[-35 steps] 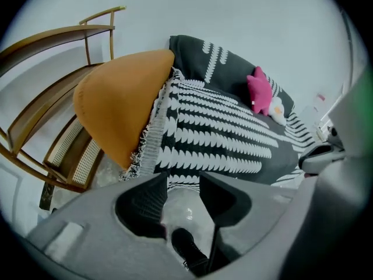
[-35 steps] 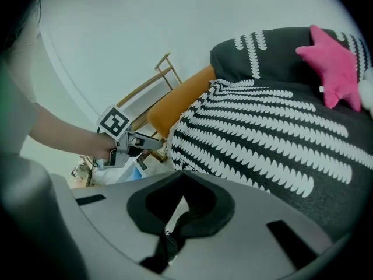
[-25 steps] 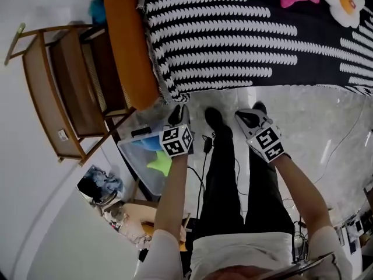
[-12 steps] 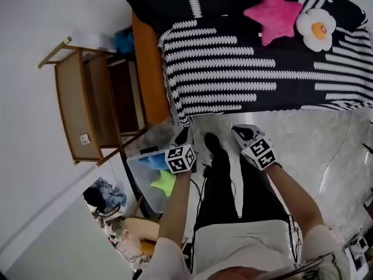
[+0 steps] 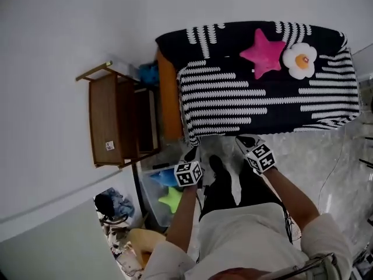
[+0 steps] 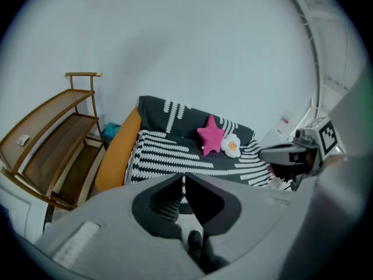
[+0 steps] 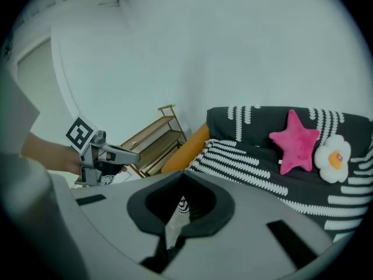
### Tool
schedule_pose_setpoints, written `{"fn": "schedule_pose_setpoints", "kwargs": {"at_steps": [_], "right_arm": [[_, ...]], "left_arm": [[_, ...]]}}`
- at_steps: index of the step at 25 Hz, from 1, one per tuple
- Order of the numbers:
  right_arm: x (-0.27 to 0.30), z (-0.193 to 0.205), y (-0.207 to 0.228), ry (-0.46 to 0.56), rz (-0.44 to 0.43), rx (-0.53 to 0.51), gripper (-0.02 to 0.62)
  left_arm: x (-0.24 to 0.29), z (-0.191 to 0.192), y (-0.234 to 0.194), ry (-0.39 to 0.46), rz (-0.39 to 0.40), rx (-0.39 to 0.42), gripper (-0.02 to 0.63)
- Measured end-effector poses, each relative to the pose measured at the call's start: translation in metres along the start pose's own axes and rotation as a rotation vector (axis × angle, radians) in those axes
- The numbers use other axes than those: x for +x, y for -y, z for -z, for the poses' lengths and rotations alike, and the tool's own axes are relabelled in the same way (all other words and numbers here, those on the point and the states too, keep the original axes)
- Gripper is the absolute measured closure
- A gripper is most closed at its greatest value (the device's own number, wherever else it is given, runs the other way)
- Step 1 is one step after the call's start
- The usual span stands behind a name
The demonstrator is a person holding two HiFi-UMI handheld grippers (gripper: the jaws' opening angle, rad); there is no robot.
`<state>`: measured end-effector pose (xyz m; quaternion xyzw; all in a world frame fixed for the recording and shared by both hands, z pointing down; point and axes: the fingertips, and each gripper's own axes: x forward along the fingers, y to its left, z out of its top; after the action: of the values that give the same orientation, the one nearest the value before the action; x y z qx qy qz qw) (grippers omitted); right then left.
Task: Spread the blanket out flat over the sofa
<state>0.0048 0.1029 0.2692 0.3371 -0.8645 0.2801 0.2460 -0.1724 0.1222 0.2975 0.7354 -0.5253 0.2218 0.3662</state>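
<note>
When viewed from overhead, blanket (image 5: 262, 98): draped over seat and backrest ahead of both grippers, stripes running straight, front hem hanging over the seat edge just beyond the jaw tips.
left gripper (image 6: 184, 177): clenched on nothing; jaws have just been closing, tips now met, no cloth caught between them.
right gripper (image 7: 182, 172): clenched too and empty; tips together, blanket seen past them, not between.
change: a second ago both held low, close to the hem at the front corner; now lifted and drawn back, with the whole sofa (image 5: 169, 107) in view ahead.
sofa arm: orange, left bare, ahead and to the outer side of left gripper; everything else looks covered.
star (image 5: 263, 52): pink cushion on the blanket, far ahead of right gripper, against the backrest.
flower (image 5: 300, 59): white cushion just beside the star, further out to right gripper's side.
shelf (image 5: 113, 121): wooden, well off to left gripper's outer side, apart from the sofa.
meaning: reads as hem let go and a step back to check; spreading looks done or nearly so; hem corner nearest left gripper seems slightly uneven, may want one more tug.
</note>
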Motion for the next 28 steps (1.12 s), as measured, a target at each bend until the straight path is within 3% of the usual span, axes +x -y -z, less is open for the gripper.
{"fn": "schedule_pose_setpoints", "kwargs": {"at_steps": [16,28], "right_arm": [[-0.135,-0.101,-0.013,0.167,0.054,-0.048,0.591],[-0.222,-0.164,-0.022,0.256,0.084,-0.133,0.591]], "left_arm": [[-0.143,-0.085,0.052,0.189,0.003,0.043,0.578],[-0.21,-0.157,0.102,0.32,0.05,0.104,0.578]]}}
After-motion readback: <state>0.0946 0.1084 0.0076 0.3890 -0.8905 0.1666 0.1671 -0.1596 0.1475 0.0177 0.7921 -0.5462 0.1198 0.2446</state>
